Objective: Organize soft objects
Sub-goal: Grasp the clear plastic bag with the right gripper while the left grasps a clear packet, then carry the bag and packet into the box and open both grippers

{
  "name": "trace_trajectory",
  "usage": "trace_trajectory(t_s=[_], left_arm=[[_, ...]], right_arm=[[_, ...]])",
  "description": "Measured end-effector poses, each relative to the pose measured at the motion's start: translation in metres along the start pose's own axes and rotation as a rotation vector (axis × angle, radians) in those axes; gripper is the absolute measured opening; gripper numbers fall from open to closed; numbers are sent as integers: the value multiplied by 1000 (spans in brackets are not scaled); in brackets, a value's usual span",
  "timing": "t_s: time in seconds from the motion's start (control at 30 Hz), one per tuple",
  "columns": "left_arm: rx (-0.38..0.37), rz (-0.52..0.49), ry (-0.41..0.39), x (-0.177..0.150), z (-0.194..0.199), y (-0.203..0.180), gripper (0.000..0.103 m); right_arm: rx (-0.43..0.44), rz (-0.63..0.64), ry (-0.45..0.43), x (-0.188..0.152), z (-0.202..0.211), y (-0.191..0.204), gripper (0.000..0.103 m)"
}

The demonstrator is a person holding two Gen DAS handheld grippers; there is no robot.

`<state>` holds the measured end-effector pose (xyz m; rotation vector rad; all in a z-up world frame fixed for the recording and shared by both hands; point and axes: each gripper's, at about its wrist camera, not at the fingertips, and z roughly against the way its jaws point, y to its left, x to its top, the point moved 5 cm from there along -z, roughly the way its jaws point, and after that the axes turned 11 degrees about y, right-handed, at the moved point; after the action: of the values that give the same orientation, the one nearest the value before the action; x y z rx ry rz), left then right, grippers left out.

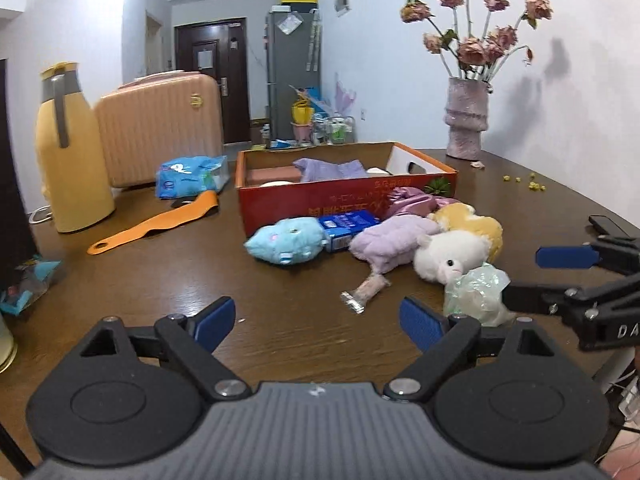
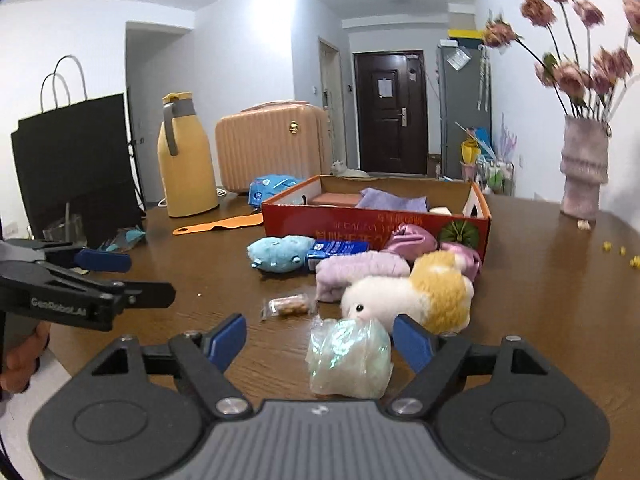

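A red cardboard box [image 1: 344, 200] [image 2: 360, 224] stands open on the brown table [image 1: 180, 280], with a lilac cloth inside. In front of it lie a blue plush [image 1: 288, 240] [image 2: 280, 254], a lilac fluffy cloth [image 1: 388, 242] [image 2: 360, 270], a white and yellow plush [image 1: 452, 256] [image 2: 412, 296] and a pink satin pouch [image 1: 416, 202] [image 2: 412, 238]. My left gripper [image 1: 318, 324] [image 2: 148, 276] is open over bare table. My right gripper [image 2: 320, 342] [image 1: 540, 280] is open too. A crinkly greenish plastic bag [image 2: 348, 356] [image 1: 476, 294] lies between its fingers, near the right one, with no pad pressing it.
A wrapped snack bar [image 1: 368, 290] [image 2: 288, 305] and a blue tissue pack [image 1: 348, 226] lie among the toys. A yellow jug [image 1: 72, 160], pink suitcase [image 1: 160, 128] and orange strap [image 1: 160, 224] sit left. A flower vase [image 1: 466, 120] stands back right, a black bag [image 2: 76, 168] far left.
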<state>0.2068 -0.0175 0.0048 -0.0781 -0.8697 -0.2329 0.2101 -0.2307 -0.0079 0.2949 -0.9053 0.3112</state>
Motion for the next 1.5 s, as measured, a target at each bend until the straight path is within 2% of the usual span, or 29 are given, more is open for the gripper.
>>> trace_trajectory(t_s=[0.07,0.13,0.17,0.33,0.43,0.47,0.53,0.63,0.77,0.93,1.2,1.37,1.5], left_arm=[[-23,-21,11,5,-13,-6,87],[-30,-50,35,10,-32,-12,72],[-26,-66,43,14,-41,-16,69],[-62,-138,76,32,-90,-32,64],[-70,-158,129,35,-119,-38,59],[-53,-162,148,34,-125,-39,54],[-52,-155,154,32,-131,-40,36],[-86,-124,165,31,-132,-38,24],[-90,-92,177,26,-122,-35,19],[-118,-58,157,16,-91,-33,16],[-136,-12,74,19,-47,-21,16],[-137,32,51,32,-43,-9,16],[-136,56,-11,72,-46,12,16]], right_arm=[[-12,-12,-4,-3,-3,-2,78],[-37,-35,-8,-7,-9,-6,73],[-48,-47,1,-8,-14,-8,68],[-33,-95,46,-15,-36,-20,52],[-18,-101,61,-16,-45,-23,47],[-13,-101,61,-15,-46,-24,46],[-1,-104,63,-14,-50,-25,45],[14,-116,63,-13,-55,-28,43],[25,-104,76,-13,-59,-25,39],[38,-82,90,-17,-52,-14,34],[131,-53,82,-20,-37,17,28],[132,-85,48,-10,-31,15,25],[165,-116,-17,25,-24,-2,25]])
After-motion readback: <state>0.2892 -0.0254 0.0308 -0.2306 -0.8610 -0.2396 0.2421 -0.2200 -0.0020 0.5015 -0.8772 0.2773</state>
